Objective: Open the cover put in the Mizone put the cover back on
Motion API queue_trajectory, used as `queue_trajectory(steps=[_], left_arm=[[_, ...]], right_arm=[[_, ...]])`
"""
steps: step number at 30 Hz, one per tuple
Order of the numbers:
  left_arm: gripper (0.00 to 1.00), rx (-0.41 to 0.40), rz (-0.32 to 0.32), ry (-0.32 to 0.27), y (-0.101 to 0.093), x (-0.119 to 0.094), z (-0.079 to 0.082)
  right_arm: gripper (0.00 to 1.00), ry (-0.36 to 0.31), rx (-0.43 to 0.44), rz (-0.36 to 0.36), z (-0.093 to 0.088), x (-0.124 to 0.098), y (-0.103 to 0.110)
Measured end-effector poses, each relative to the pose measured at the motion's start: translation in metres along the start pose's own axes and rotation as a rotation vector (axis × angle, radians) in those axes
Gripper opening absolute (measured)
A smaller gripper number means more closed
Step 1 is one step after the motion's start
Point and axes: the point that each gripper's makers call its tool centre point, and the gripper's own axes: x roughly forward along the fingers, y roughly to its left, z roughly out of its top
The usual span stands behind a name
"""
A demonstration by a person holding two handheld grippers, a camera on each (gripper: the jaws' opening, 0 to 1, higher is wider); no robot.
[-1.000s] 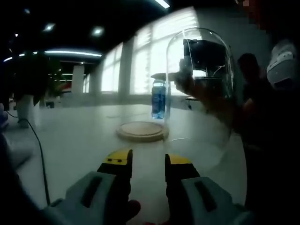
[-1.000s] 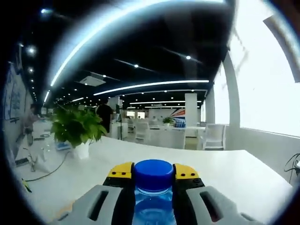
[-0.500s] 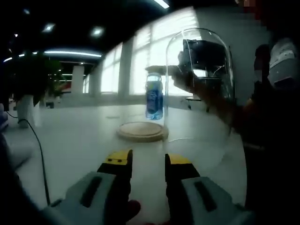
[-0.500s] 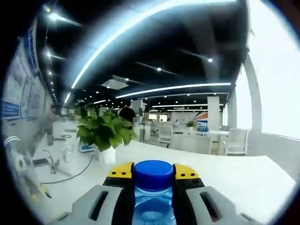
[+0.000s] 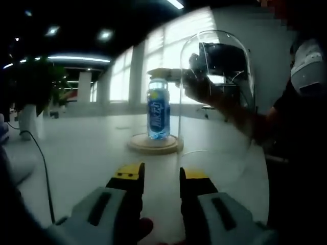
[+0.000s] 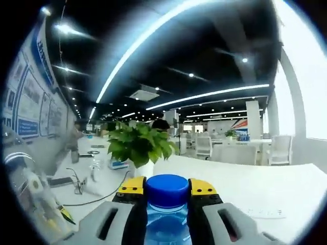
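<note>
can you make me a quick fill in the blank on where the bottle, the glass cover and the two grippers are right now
1. The right gripper is shut on the Mizone bottle, its jaws on either side of the bottle's ____ cap.
2. In the left gripper view the bottle is upright over the round ____ base.
3. The glass dome cover is off the base, to the ____ of the bottle in that view.
4. The left gripper holds ____ between its jaws.

Missing words: blue; wooden; right; nothing
</note>
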Motion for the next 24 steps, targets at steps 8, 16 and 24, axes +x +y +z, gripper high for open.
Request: queue_trajectory(steps=[8,16,24], left_arm=[[0.21,-0.001,-0.001,0.001,0.0002,0.0002,0.0001],[0.21,-0.007,-0.001,0.002,0.0007,0.0005,0.0000],[0.21,-0.005,0.000,0.005,0.0004,0.0008,-0.0006]], right_arm=[[0.23,0.011,0.021,0.009,0.0009,-0.0029,0.0010],[0.23,0.016,0.030,-0.010,0.0006,-0.0028,0.0013],[0.24,0.009,0.018,0.007,-0.0006,-0.0025,0.0030]])
